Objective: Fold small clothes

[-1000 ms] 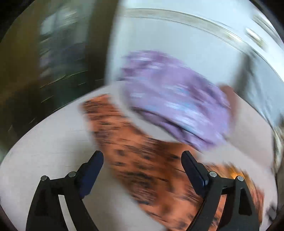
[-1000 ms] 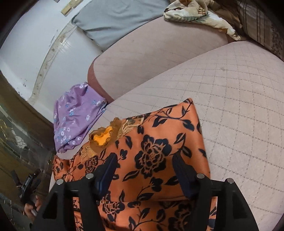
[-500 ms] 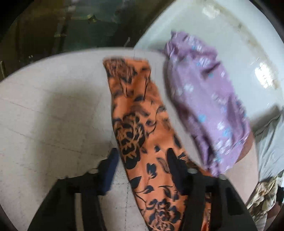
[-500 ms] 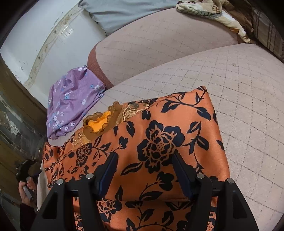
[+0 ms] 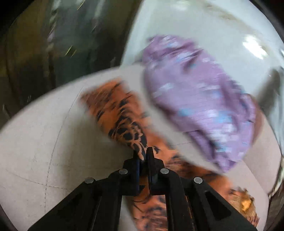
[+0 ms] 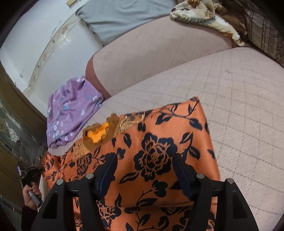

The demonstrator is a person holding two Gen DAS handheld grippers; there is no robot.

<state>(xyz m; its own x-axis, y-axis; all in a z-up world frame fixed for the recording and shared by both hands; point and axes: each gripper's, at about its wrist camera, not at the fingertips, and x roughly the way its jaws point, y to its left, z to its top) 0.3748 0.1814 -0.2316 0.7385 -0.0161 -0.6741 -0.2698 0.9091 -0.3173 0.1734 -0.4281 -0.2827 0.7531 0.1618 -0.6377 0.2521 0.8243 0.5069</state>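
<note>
An orange garment with black flowers (image 6: 154,142) lies spread on the quilted pink seat (image 6: 239,106). My right gripper (image 6: 143,157) hovers open just over its folded part, the cloth showing between the fingers and no pad pressing on it. In the blurred left wrist view my left gripper (image 5: 143,152) is shut on a narrow end of the orange garment (image 5: 120,115), which sticks out past the fingertips. A person's hand holding the left gripper (image 6: 30,175) shows at the garment's far left corner. A folded purple flowered garment (image 5: 204,99) (image 6: 71,112) rests beside the orange one.
The seat's padded backrest (image 6: 159,53) rises behind, with a grey pillow (image 6: 124,16) and a crumpled patterned blanket (image 6: 200,12) on top. A white wall (image 6: 35,44) and dark wooden furniture (image 6: 10,124) stand to the left of the seat's edge.
My left gripper's jaws have gone from wide open to shut on the orange garment's narrow end while the view swung. The right gripper has stayed open over the cloth.
</note>
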